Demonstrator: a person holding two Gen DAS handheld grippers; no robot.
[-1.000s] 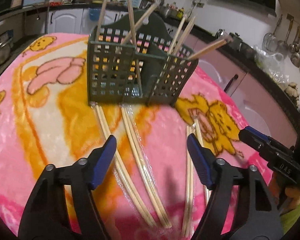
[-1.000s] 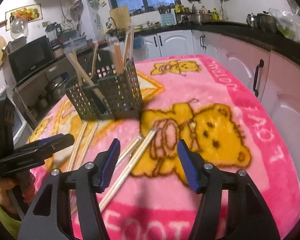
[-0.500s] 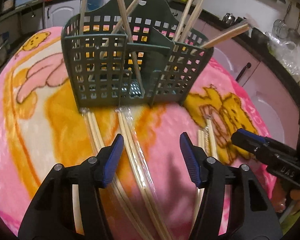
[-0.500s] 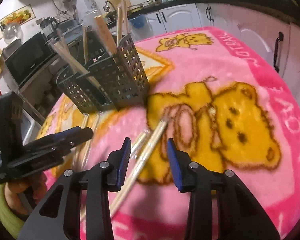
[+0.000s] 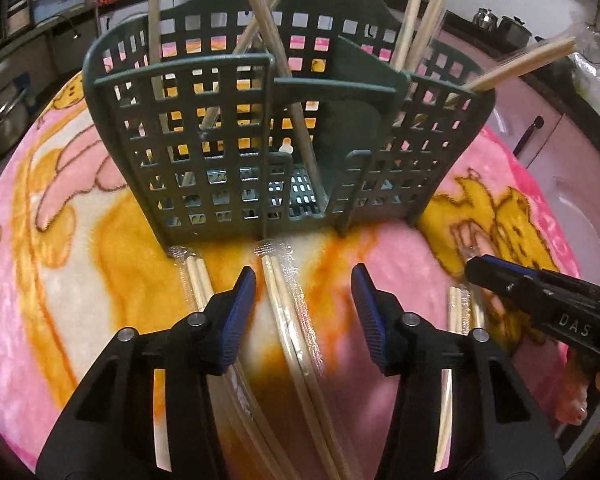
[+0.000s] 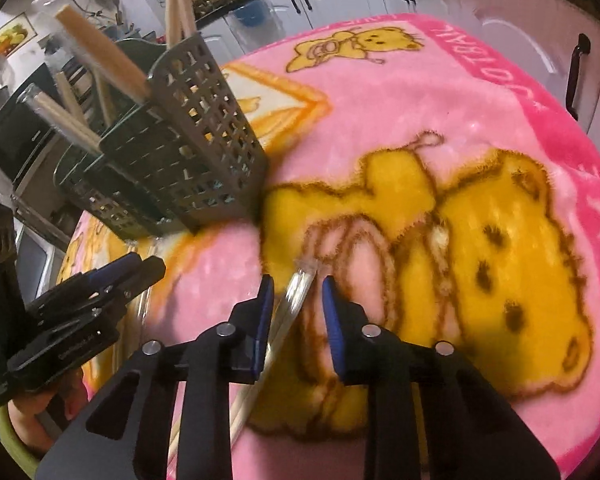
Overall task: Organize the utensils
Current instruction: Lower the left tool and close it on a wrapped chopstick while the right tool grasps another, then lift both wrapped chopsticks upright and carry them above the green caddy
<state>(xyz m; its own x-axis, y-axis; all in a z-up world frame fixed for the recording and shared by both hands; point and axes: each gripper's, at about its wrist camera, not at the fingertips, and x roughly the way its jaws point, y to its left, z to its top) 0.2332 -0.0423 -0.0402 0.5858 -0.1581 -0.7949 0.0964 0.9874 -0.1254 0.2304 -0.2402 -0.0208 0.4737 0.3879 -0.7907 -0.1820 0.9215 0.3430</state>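
Left gripper: angled downward, jaws closing, pads not yet pressing anything.
Right gripper: angled downward, jaws closing, narrower gap, no contact.

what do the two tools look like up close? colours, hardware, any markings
Both alike: the left tool and the right tool have black angular plastic arms with cut-out windows, silver round pivot pins and ribbed blue pads on the fingers. The right tool's side reads "DAS" in white. A yellow-green sleeve shows behind the left tool.

Standing far on the blanket: caddy holding chopsticks; lying near it, wrapped pairs.
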